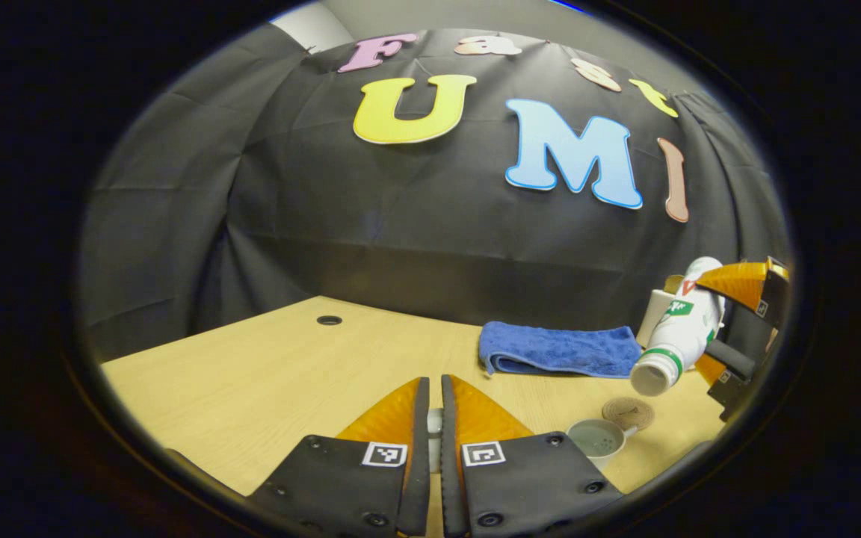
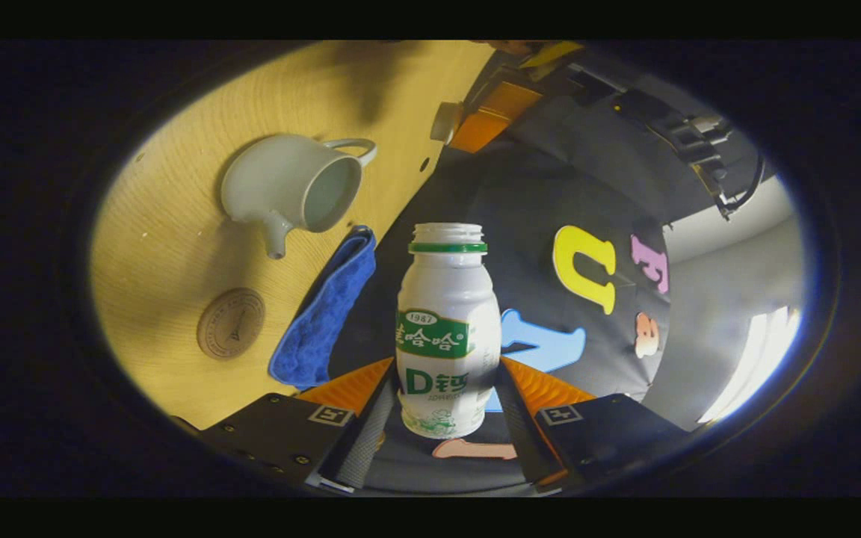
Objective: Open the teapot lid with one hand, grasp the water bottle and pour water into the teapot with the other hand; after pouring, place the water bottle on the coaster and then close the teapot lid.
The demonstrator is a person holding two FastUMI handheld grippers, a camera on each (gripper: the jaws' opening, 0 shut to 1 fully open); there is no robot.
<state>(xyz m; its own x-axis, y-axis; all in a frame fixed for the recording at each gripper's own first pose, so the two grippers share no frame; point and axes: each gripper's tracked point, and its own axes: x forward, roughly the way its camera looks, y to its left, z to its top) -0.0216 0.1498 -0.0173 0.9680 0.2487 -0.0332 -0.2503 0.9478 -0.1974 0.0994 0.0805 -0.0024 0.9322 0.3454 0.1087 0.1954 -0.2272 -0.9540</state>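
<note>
The white bottle [image 2: 445, 336] with a green label and no cap sits between the fingers of my right gripper [image 2: 447, 366], which is shut on it. In the left gripper view the bottle [image 1: 677, 329] is tilted, mouth pointing down, above the open pale teapot [image 1: 599, 439]; the right gripper [image 1: 722, 325] holds it from the right. No stream of water shows. My left gripper [image 1: 434, 385] is shut on the pale teapot lid [image 1: 434, 426], a sliver between its fingers. The right gripper view has the lidless teapot [image 2: 292, 187], the round brown coaster [image 2: 231, 323], and the left gripper [image 2: 468, 119] holding the lid [image 2: 444, 122] aloft.
A folded blue towel [image 1: 557, 350] lies on the wooden table [image 1: 251, 373] behind the teapot, by the black cloth wall. The coaster [image 1: 628, 412] lies just behind the teapot. A white cup [image 1: 653, 314] stands behind the bottle. The table has a small round hole [image 1: 329, 320].
</note>
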